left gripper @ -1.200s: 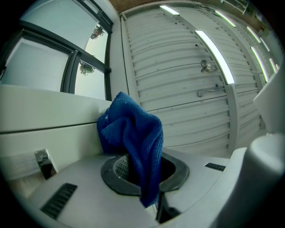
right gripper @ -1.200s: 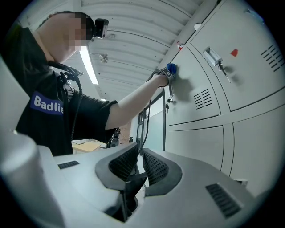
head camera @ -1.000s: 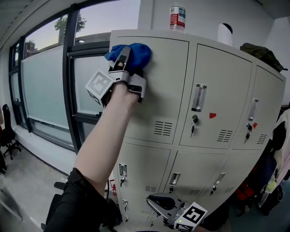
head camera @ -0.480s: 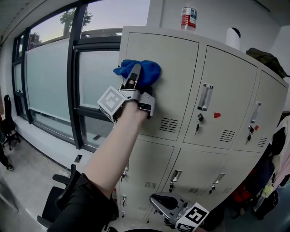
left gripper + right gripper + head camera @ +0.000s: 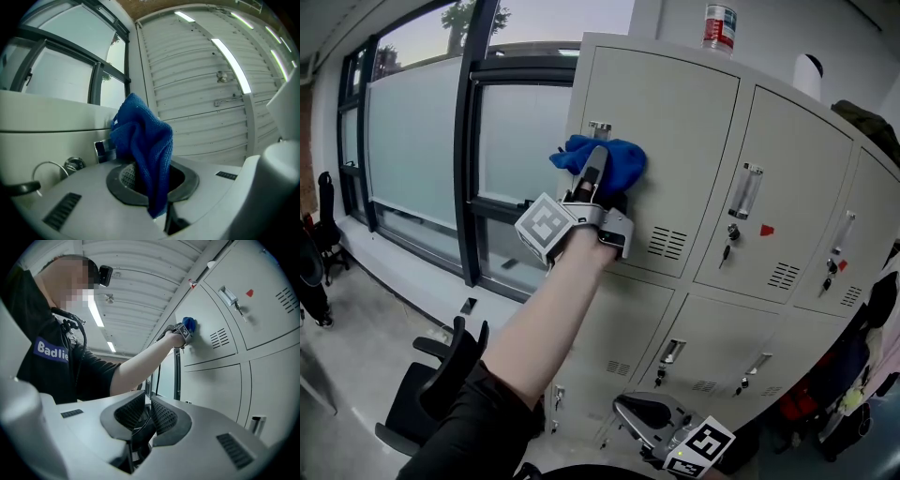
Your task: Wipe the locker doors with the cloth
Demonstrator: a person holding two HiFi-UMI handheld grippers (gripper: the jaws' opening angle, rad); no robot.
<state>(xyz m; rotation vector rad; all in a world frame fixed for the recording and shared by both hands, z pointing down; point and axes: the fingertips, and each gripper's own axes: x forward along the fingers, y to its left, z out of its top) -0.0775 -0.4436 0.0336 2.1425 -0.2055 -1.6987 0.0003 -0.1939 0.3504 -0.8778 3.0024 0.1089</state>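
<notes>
The blue cloth (image 5: pixel 612 159) is bunched against the upper left locker door (image 5: pixel 684 122), just under its metal handle (image 5: pixel 600 127) and above the vent slots (image 5: pixel 667 244). The left gripper (image 5: pixel 594 165) has its jaws closed on a fold of it. In the left gripper view the cloth (image 5: pixel 143 140) rises out from between the pads as a loose wad, with one tail hanging back over the gripper. From the head view the wad looks wider than it is tall, so its long side lies across the door. It sits ahead of the jaw tips, between them and the metal. It seems pressed to the panel, though the contact itself is hidden behind the wad. Most of the door's face lies to the right of the cloth and below it, so I judge the next strokes should go that way, led by the left arm. The right gripper (image 5: pixel 639 418) hangs low by the bottom lockers, well apart, jaws together on nothing.
</notes>
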